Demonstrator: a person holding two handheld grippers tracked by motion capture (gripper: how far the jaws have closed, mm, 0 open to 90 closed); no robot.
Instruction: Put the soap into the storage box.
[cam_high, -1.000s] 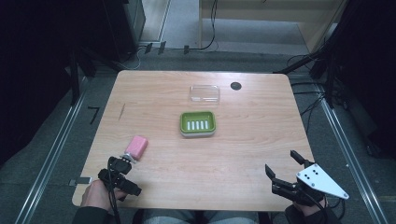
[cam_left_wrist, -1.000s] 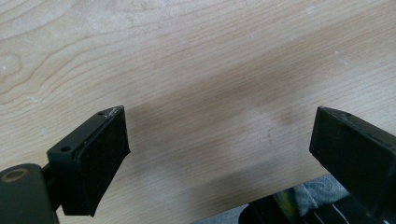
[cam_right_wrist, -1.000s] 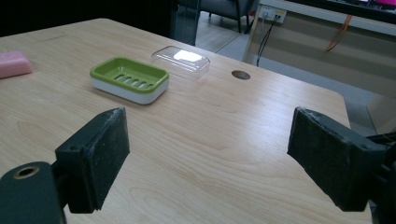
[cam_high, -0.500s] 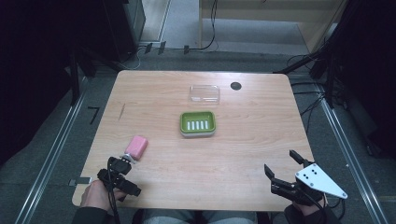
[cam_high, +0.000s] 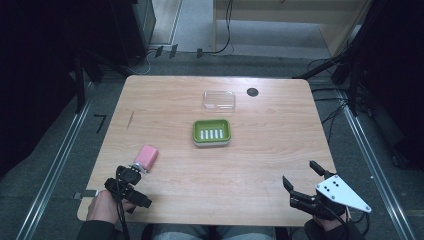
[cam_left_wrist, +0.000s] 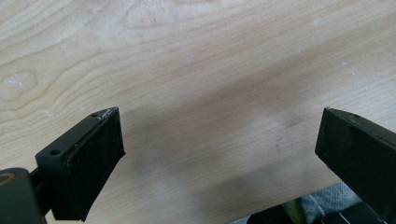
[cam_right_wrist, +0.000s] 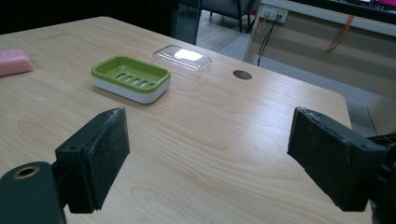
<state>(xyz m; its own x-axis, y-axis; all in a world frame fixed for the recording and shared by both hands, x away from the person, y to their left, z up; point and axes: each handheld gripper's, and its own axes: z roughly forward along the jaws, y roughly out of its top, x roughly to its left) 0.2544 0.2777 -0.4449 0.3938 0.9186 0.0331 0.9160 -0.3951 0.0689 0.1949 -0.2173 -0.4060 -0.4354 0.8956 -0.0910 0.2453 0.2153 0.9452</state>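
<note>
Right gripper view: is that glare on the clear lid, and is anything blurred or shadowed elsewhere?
Right gripper view: yes, a bright white patch of glare sits on the clear lid; the soap dish is sharp. Left gripper view: a soft diagonal shadow crosses the table. High view: the tabletop is evenly lit and the surroundings are dark.

We are finding nothing readable here: no text, label, brand, number or sign is showing on anything in any view.
</note>
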